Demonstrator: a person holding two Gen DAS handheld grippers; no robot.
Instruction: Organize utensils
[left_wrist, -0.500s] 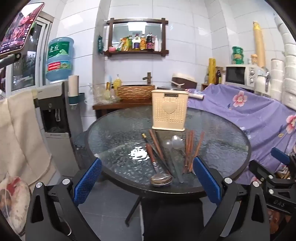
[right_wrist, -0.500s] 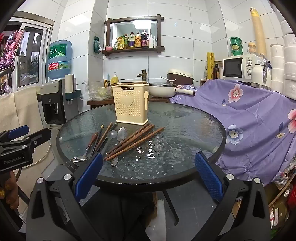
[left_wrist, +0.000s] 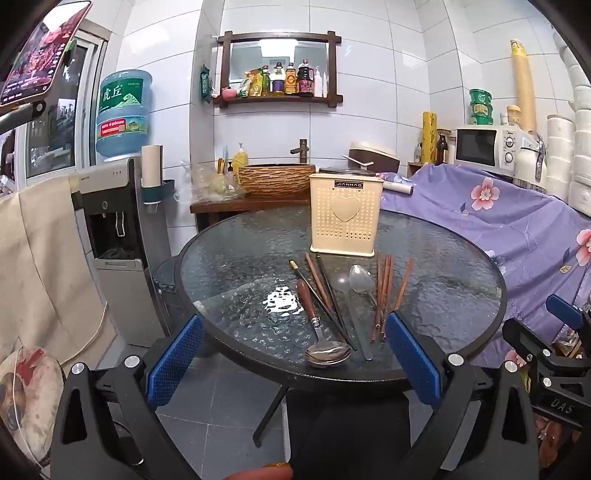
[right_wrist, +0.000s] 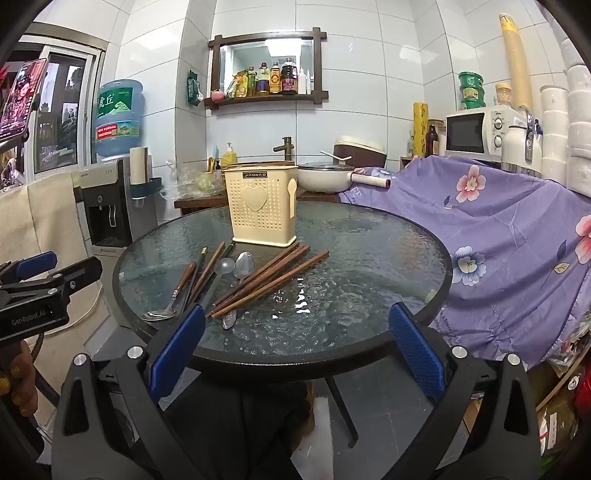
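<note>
A cream perforated utensil holder (left_wrist: 346, 218) (right_wrist: 261, 206) stands upright on the far half of a round glass table (left_wrist: 229, 266) (right_wrist: 369, 258). In front of it lie loose brown chopsticks (left_wrist: 384, 295) (right_wrist: 266, 280), dark chopsticks (left_wrist: 327, 295), a wooden-handled spoon (left_wrist: 317, 325) (right_wrist: 173, 295), a metal spoon (left_wrist: 360, 280) (right_wrist: 242, 269) and a clear spoon (left_wrist: 341, 282) (right_wrist: 225, 266). My left gripper (left_wrist: 293, 323) hovers open at the table's near edge, before the spoons. My right gripper (right_wrist: 297, 312) is open too, right of the utensils. Both are empty.
A water dispenser (left_wrist: 110, 221) with a blue bottle stands left of the table, beside a beige cloth (left_wrist: 44, 258). A purple flowered cloth (right_wrist: 498, 240) covers furniture on the right, with a microwave (right_wrist: 476, 133) behind. A sink counter (left_wrist: 273, 181) sits beyond the table.
</note>
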